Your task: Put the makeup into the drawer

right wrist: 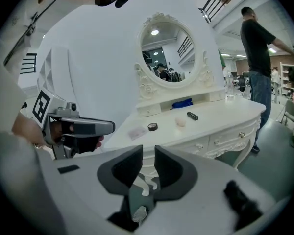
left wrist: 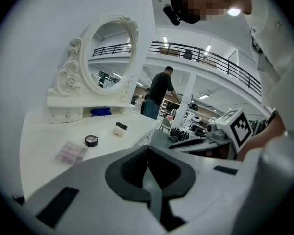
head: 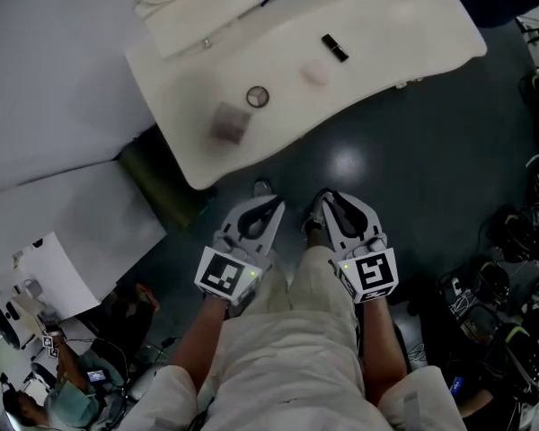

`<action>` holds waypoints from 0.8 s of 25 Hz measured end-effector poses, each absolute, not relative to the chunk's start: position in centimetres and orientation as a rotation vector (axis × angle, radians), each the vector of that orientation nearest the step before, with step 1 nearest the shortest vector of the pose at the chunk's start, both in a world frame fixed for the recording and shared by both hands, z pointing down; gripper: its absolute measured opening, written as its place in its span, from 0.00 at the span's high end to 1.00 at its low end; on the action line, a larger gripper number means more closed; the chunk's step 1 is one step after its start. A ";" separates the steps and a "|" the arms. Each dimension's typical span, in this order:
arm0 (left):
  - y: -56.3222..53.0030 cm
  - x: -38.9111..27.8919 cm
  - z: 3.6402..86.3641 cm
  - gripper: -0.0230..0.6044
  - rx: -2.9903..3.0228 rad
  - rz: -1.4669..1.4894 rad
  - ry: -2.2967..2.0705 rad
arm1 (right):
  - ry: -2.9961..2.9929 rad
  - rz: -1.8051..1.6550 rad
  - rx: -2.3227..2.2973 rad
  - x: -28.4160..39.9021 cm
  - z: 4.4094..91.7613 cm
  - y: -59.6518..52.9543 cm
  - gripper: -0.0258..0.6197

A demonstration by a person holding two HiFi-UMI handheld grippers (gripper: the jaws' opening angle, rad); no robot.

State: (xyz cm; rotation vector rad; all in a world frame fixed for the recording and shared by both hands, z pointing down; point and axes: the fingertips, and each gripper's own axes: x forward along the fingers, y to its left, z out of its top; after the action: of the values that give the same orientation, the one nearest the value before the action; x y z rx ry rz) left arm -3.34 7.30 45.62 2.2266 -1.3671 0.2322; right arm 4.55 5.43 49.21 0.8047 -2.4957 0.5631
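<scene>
Left tool (head: 264, 206): white shell, dark grey jaw pads, black-and-white marker cube (head: 226, 274).
Right tool (head: 331, 206): matching white shell and cube.
Clothing: pale short-sleeved top (head: 296, 362).

White dressing table (head: 413, 48) carries palette (head: 231, 121), compact (head: 258, 96), puff (head: 316, 73), lipstick (head: 334, 48).

**Table (head: 386, 34), top:** palette (head: 230, 121), round compact (head: 257, 96), puff (head: 316, 73) and black tube (head: 334, 48) lying in a loose row, all apart, with open gaps between them. Front strip lying bare.
**Rear:** mirror (right wrist: 165, 55) and shelf (right wrist: 152, 109) closing off the back.
**Floor (head: 413, 178):** lying open before the table.
**Person (right wrist: 258, 62):** standing at the table's far end.
</scene>
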 end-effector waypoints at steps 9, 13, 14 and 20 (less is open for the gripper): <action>5.6 -3.8 49.5 0.95 2.226 0.246 -1.327 | -2.475 0.569 0.793 3.2 54.5 4.8 0.79; 5.5 -3.5 50.9 0.95 2.238 0.254 -1.312 | -2.475 0.538 0.774 2.3 56.3 4.1 0.73; 5.5 -3.5 51.2 0.95 2.245 0.250 -1.313 | -2.477 0.529 0.770 2.1 56.8 3.9 0.71; 6.3 -3.5 53.3 0.95 2.227 0.256 -1.319 | -2.468 0.517 0.754 0.9 60.4 2.7 0.65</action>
State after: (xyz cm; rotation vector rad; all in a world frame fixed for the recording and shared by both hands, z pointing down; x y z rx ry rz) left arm -3.53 6.31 53.26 2.2273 -1.3190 0.2563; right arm 0.91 2.68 60.35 0.7544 -2.4683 0.5175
